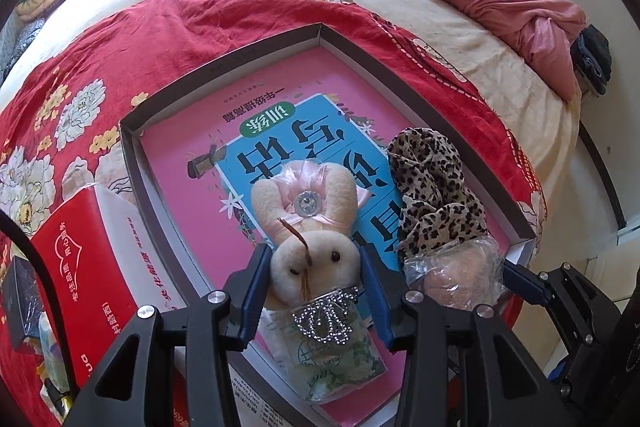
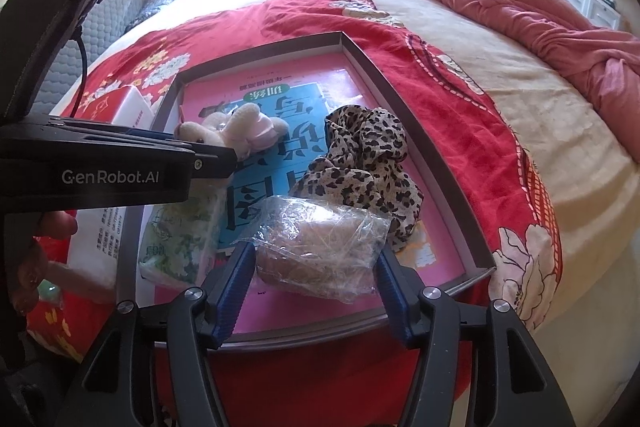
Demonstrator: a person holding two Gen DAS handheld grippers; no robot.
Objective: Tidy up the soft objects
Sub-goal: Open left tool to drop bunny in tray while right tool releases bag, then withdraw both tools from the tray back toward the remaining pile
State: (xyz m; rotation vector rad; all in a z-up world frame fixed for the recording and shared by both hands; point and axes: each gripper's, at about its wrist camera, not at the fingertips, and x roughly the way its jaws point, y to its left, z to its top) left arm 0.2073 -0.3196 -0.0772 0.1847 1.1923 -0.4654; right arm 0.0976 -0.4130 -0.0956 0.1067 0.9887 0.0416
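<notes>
grippers both working inside grey tray [image 1: 224, 67] on red bedspread [image 1: 120, 39]. left gripper [image 1: 316, 279] straddling plush bunny's [image 1: 308, 227] head, fingers near cheeks, contact unclear — cannot tell whether clenched or released. right gripper [image 2: 316, 283] spread wide around plastic-wrapped bundle [image 2: 320, 251], not squeezing. leopard scarf [image 2: 360, 163] lying just beside bundle, tissue pack [image 2: 180, 239] under bunny. risking slippery wrap sliding from fingers, scarf snagging along, bunny dragging tissue pack off book [image 1: 192, 147].

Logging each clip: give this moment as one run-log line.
left gripper: around plush bunny, contact unclear | right gripper: around plastic-wrapped bundle, contact unclear | leopard cloth: in tray
</notes>
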